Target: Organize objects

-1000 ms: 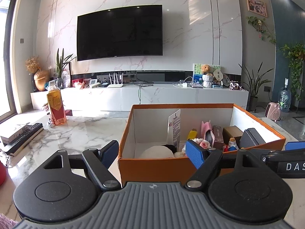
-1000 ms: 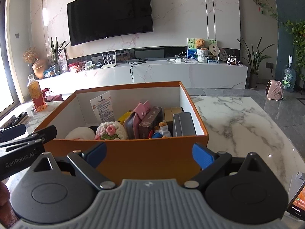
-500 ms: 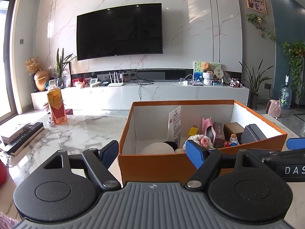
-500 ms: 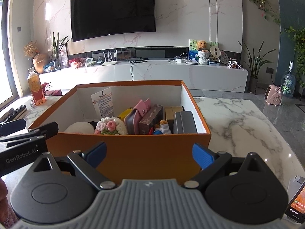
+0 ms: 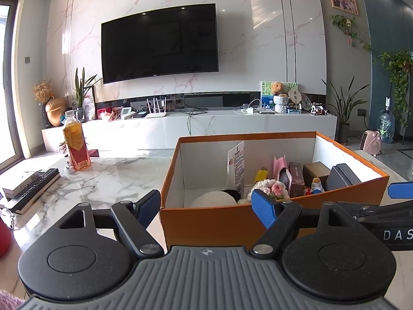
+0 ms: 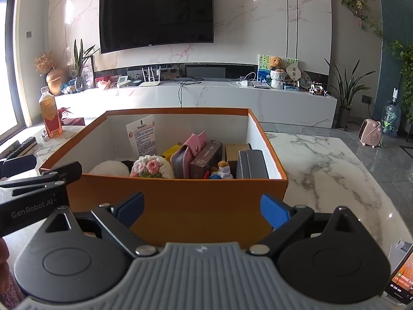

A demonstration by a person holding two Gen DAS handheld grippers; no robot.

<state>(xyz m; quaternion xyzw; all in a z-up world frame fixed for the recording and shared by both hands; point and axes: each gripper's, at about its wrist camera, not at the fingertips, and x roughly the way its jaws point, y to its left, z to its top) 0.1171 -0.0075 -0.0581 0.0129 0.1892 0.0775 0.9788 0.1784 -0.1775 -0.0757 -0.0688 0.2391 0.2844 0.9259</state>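
Two tools hang before an orange box (image 6: 180, 204) that sits on the marble worktop (image 6: 330, 165): the left tool (image 5: 206, 208) and the right tool (image 6: 202, 208), each spread wide and holding nothing, with the box's near wall just beyond their blue pads. Inside the box lie a crocheted flower pouch (image 6: 151, 168), a pink wallet (image 6: 192, 146), a brown carton (image 6: 206, 157) and a grey case (image 6: 253, 164) packed side by side, while a bottle of orange drink (image 5: 76, 142) stands well apart on the worktop's far left.

The phone (image 6: 401, 279) is cut off by the frame's right edge.
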